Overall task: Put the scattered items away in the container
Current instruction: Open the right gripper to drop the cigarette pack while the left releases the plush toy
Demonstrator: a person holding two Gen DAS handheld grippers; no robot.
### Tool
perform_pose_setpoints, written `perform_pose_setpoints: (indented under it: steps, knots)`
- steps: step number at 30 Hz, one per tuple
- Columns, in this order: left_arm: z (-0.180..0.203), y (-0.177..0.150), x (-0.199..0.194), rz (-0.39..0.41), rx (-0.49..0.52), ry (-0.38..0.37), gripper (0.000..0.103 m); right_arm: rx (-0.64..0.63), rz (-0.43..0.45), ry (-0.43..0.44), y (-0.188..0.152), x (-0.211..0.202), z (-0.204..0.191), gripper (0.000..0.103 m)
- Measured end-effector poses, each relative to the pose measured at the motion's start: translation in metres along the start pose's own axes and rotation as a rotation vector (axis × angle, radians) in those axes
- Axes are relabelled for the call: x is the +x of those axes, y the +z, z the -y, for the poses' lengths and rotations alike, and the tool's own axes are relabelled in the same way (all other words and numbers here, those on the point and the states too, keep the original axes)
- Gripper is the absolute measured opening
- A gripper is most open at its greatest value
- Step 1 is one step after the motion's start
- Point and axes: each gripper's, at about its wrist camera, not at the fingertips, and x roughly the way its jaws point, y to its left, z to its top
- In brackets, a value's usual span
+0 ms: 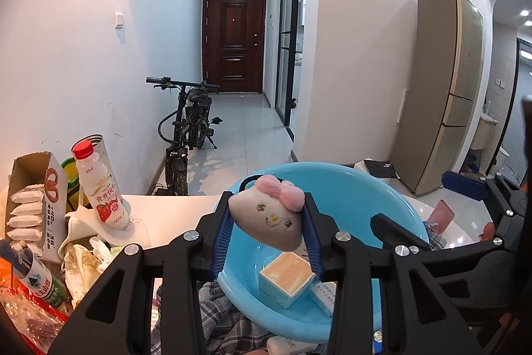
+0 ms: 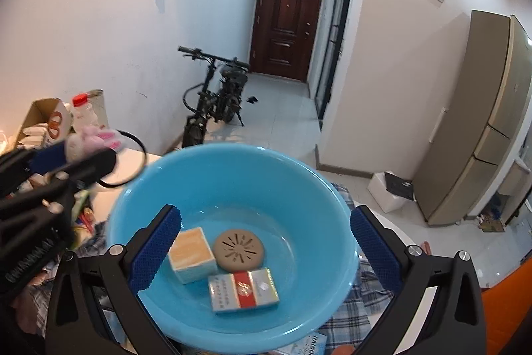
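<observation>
Blue plastic is the container here: a round basin point(image 2: 232, 175) on a cluttered tabletop point(image 1: 173, 205), lying partly over a checked cloth point(image 2: 362, 305). Inside it already lie a cube-shaped box with an orange top point(image 2: 191, 253), a round brown disc with slots point(image 2: 239, 250) and a flat silver and red pack point(image 2: 244, 290).

The left gripper point(image 1: 269, 242) pinches a soft plush cat head with a pink bow point(image 1: 269, 215) between its jaws and holds it above the near rim of the basin. The right gripper point(image 2: 262, 252) hovers over the basin with its jaws spread wide and nothing between them; the three items lie just below and apart from its pads.

The step in hand seems to be placing the plush. To do it well, I would bring the left gripper more toward the middle of the basin, lower it near the bottom and only then open, so the light toy does not bounce over the rim. The right gripper should move away first, to avoid a collision.

As for writing, the strawberry drink bottle point(image 1: 103, 192) with a red cap carries Chinese characters, and the open carton with a pretzel picture point(image 1: 50, 192) also has print, too small to read surely.
</observation>
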Motion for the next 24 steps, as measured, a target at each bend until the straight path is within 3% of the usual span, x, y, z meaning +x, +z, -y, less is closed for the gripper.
perform_pose_setpoints:
  steps: [13, 24]
  knots:
    - [-0.001, 0.002, -0.004, 0.010, 0.002, -0.001, 0.038, 0.034, 0.035, -0.060, 0.005, -0.013, 0.012, 0.103]
    - [0.006, 0.002, -0.004, 0.007, 0.019, -0.016, 0.038, 0.101, 0.078, -0.057, 0.010, -0.024, 0.027, 0.103]
